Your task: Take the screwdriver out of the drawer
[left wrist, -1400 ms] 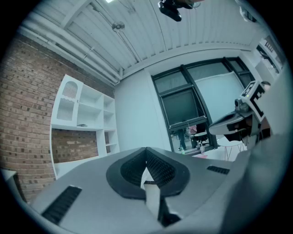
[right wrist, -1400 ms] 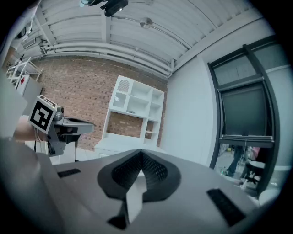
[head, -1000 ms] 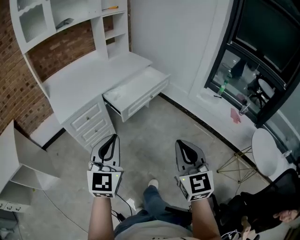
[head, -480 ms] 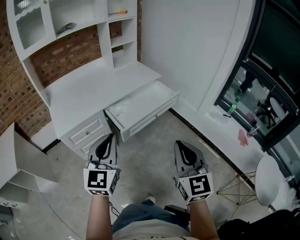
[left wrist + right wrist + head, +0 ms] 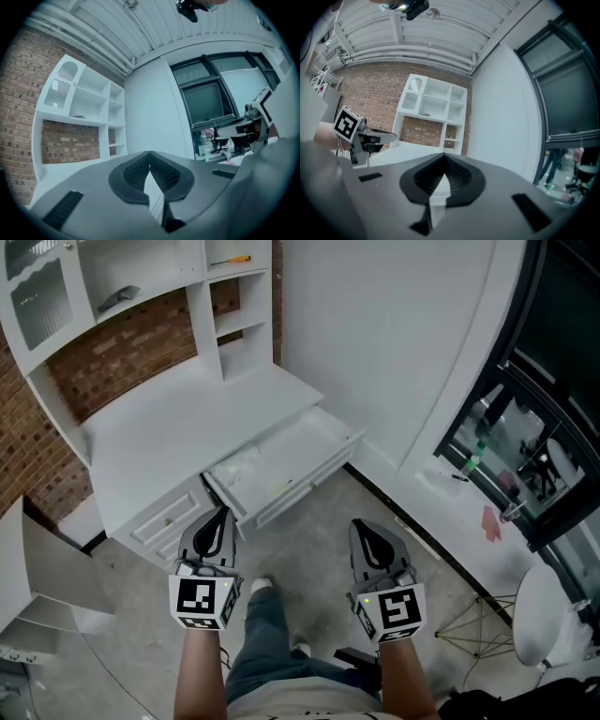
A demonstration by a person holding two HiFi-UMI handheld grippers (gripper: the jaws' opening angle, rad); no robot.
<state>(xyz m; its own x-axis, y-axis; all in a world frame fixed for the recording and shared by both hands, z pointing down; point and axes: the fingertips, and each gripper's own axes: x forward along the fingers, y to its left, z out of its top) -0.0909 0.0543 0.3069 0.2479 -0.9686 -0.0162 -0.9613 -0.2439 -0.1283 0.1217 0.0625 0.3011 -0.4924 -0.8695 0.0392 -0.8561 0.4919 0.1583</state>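
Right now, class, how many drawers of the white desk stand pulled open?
1: the wide white drawer under the white desktop, pulled well out. The small white drawer left of it is closed; the left gripper may hide others.

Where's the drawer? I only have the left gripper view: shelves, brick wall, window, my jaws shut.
Observer: In the head view the drawer stands pulled open under the desktop, just ahead of the left gripper.
Operator: Screwdriver in it?
Observer: None I can make out in it. A slim orange-handled tool lies on the upper shelf at the right.
Operator: Right gripper?
Observer: The right gripper has its jaws together with nothing between them.
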